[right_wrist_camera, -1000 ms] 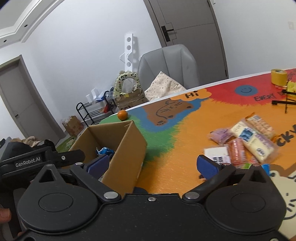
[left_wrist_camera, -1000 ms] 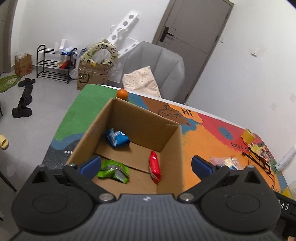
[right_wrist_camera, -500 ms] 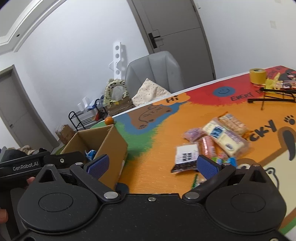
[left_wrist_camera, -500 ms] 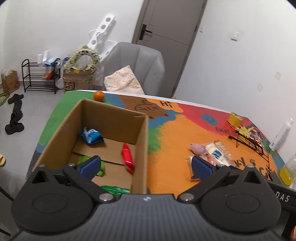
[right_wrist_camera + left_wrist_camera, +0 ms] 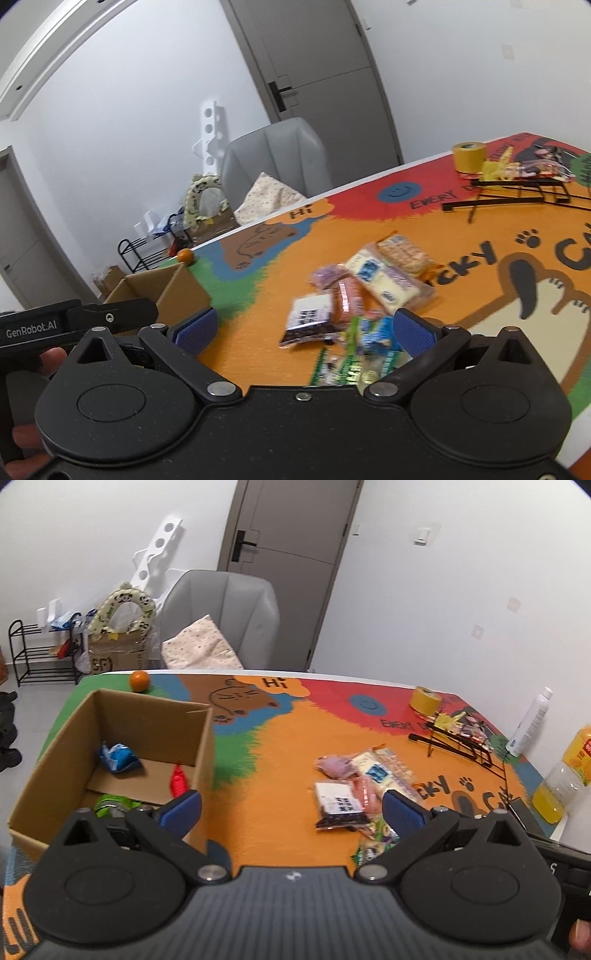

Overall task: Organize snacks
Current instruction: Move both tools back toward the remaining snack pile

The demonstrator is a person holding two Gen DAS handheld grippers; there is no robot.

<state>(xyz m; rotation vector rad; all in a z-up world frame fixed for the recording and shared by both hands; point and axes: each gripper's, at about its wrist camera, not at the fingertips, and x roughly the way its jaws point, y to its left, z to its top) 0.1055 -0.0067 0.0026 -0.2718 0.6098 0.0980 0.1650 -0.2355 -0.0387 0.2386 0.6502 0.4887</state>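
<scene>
Task looks partly done: the cardboard box (image 5: 110,746) at the table's left holds a blue packet (image 5: 118,757), a red packet (image 5: 178,780) and a green packet (image 5: 110,805), while a pile of snacks (image 5: 365,288) remains loose on the colourful mat (image 5: 280,760), well apart from the box. The left gripper (image 5: 291,808) has its jaws spread wide and empty; the right gripper (image 5: 303,328) likewise is spread, holding nothing. The green wrappers nearest the right gripper are blurred, so their count is unclear. Versus a second ago, both views have swung rightward off the box toward the pile, which now sits between the right gripper's fingers.
</scene>
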